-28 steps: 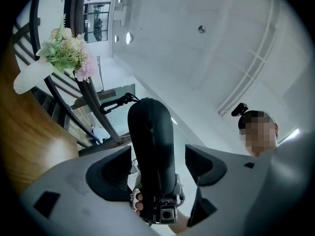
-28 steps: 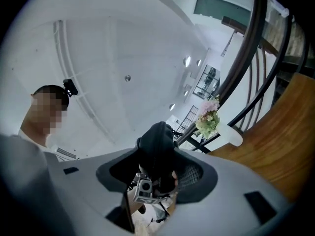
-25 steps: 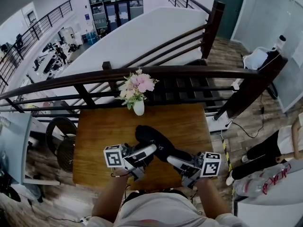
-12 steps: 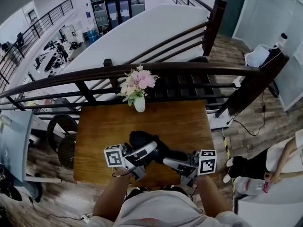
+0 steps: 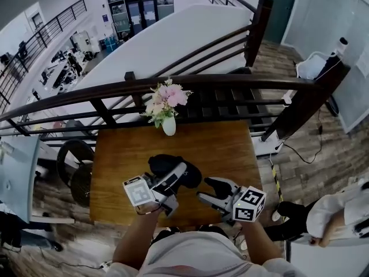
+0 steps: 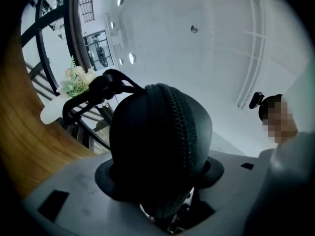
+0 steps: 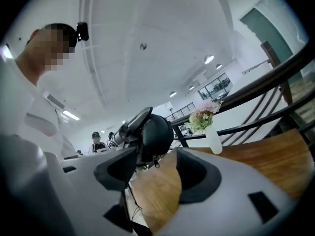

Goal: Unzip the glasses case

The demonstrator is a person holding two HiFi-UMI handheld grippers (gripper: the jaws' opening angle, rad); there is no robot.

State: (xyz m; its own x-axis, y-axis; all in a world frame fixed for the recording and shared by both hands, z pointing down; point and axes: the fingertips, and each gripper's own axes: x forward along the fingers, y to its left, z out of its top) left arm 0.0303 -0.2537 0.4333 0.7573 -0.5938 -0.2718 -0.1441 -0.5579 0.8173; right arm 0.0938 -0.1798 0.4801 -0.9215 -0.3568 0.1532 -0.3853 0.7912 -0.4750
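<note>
The black glasses case [image 5: 167, 165] is held up over the wooden table [image 5: 115, 154], with my left gripper [image 5: 180, 175] shut on it. In the left gripper view the case [image 6: 157, 132] fills the gap between the jaws of the left gripper [image 6: 160, 173]; its zipper runs over the top and a black strap loop sticks out at the far end. My right gripper [image 5: 212, 190] is to the right of the case and apart from it. Its jaws are opening with nothing between them. The right gripper view has the case [image 7: 156, 131] a little beyond the right gripper [image 7: 155, 173].
A white vase of pink flowers [image 5: 168, 128] stands at the table's far edge. A dark wooden railing [image 5: 202, 88] runs behind the table. Another person [image 5: 340, 212] is on the floor at the right, and a dark round chair [image 5: 75, 169] stands left of the table.
My right gripper has come off the case's right end and drawn back to the right and down, jaws wider. The left gripper has carried the case a little to the left and turned it.
</note>
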